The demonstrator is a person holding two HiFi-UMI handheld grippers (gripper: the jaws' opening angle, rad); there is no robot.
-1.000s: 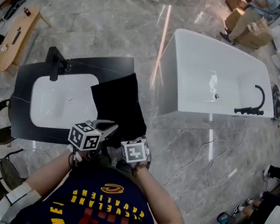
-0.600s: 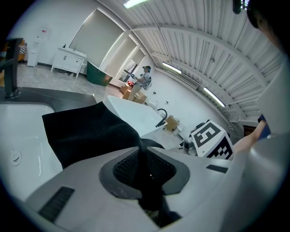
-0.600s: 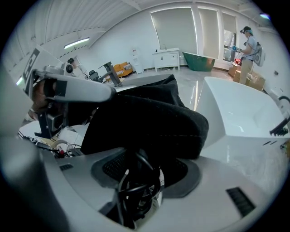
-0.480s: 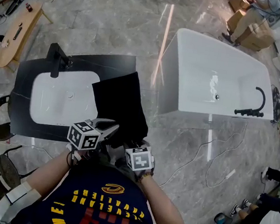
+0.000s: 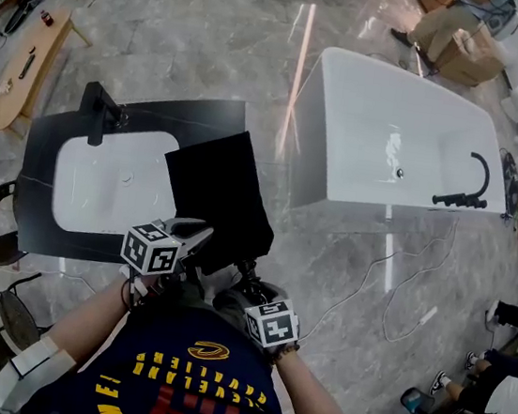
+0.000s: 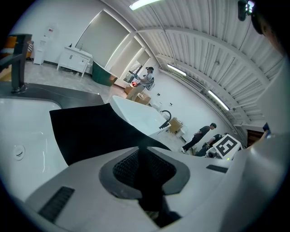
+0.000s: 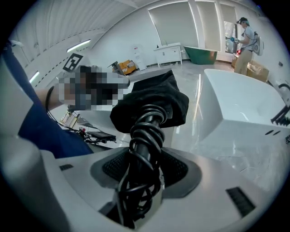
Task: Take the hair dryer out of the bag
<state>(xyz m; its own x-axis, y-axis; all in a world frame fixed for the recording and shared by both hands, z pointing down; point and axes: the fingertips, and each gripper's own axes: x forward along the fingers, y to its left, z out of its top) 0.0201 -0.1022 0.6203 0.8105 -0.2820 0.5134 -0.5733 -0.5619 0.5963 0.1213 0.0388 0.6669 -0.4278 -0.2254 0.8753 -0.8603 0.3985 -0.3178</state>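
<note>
Right claw of mine clenches the hair dryer by its cord-wrapped handle, its head hidden inside the black bag. Left claw, jaws just eased slightly, pinches the bag's cloth over the sink counter.

To your right the floor is open up to the bathtub; ahead, the bag covers the counter beside the sink.

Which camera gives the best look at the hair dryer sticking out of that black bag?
The right gripper view: the hair dryer, its handle wrapped in cord, fills the middle, held in the right claw, its other end hidden in the bag. The head view shows only a dark sliver. The left gripper view shows just bag.
</note>
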